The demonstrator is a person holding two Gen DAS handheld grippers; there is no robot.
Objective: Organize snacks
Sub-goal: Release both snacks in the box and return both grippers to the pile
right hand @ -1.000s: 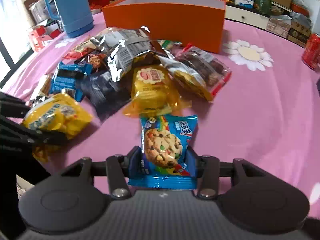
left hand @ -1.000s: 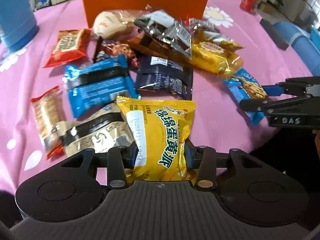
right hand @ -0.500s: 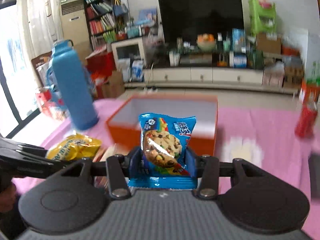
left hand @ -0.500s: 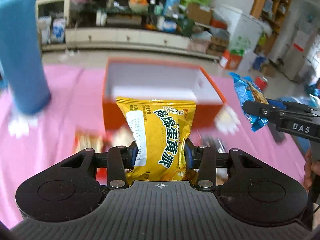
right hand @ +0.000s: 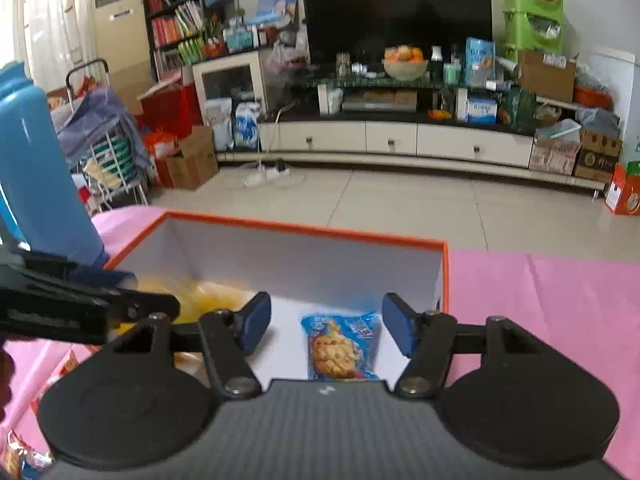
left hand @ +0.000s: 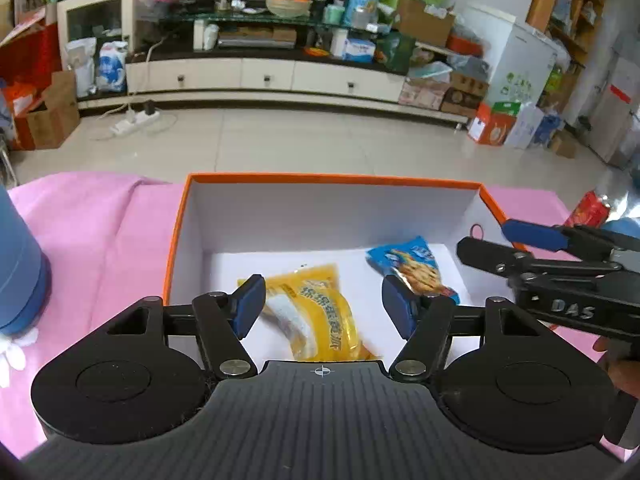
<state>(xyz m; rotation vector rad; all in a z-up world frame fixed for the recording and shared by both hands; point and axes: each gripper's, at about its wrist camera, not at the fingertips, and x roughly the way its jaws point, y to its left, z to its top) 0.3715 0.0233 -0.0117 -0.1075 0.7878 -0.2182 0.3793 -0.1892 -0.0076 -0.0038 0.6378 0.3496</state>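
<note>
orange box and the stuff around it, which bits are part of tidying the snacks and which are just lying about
Job:
- orange box
- yellow pack, in the box
- blue cookie pack, in the box
- left tool, opening, nothing gripped
- right tool, opening, nothing gripped

Lying about:
- blue flask
- red can
- pink cloth

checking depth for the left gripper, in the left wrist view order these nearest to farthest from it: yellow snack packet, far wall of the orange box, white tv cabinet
1. yellow snack packet: below the opening left gripper, on the box floor.
2. far wall of the orange box: straight ahead, behind the packet.
3. white tv cabinet: across the tiled floor, at the room's back.
</note>
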